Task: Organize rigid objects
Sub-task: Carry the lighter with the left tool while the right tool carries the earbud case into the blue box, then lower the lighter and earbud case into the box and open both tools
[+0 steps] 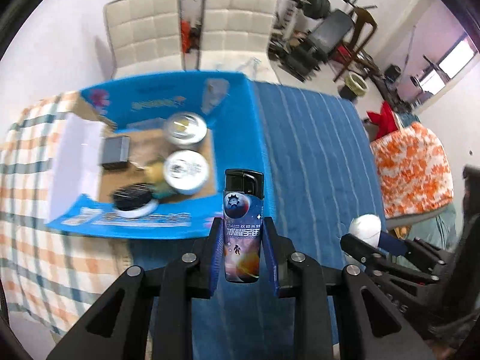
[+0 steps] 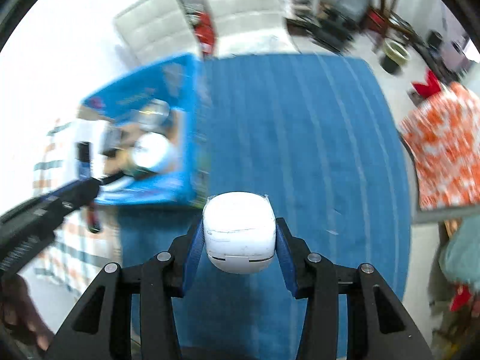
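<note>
left gripper (image 1: 243, 234) clamps lighter (image 1: 243, 225) upright | right gripper (image 2: 239, 237) clamps white case (image 2: 239, 234) | blue box (image 1: 231, 126) crowded: risk of either item striking tins (image 1: 186, 177) or rim on release

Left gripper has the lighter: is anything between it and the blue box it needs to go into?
Nothing visible blocks the way. The lighter, clamped in the left gripper, sits just beside the blue box, whose top is open. Inside, two round tins and other items crowd the near corner.

Blue box (image 2: 156, 138) contents smeared by motion blur — unreadable, lighter (image 1: 243, 225) print too small, hand (image 2: 21, 315) cut off at frame edge
</note>
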The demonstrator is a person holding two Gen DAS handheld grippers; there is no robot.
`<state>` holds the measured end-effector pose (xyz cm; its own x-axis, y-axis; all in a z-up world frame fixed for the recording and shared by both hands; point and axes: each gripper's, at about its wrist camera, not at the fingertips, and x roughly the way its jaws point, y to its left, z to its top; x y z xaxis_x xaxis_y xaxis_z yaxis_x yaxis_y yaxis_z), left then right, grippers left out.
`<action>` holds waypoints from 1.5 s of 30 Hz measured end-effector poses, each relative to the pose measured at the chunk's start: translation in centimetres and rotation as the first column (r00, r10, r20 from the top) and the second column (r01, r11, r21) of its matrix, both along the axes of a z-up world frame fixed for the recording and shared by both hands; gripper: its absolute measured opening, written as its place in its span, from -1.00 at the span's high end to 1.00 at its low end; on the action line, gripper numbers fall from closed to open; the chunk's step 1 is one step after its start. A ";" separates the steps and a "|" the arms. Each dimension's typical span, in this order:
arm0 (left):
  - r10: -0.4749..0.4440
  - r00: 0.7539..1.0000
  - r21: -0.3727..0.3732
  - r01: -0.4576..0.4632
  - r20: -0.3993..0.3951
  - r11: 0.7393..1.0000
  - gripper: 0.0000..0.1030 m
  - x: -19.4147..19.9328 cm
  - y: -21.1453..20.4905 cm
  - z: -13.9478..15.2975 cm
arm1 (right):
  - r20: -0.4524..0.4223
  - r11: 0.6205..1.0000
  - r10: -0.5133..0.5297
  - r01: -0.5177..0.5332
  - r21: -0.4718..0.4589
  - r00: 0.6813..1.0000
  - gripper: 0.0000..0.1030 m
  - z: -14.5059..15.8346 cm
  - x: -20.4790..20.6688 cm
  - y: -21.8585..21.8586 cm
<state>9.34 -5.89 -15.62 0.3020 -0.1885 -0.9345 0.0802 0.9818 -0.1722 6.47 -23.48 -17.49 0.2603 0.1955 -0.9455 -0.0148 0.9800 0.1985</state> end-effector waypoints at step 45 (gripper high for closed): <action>0.123 0.937 0.033 -0.119 -0.326 0.992 0.56 8.3 17.9 -16.2 | -0.217 0.997 0.045 -0.058 -0.052 0.975 0.05 -15.8 11.7 18.0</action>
<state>17.62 12.03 -31.78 -0.0005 -0.1575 -0.9875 -0.0977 0.9828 -0.1567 18.19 -5.50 -33.27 0.0398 0.1466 -0.9884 -0.0287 0.9889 0.1455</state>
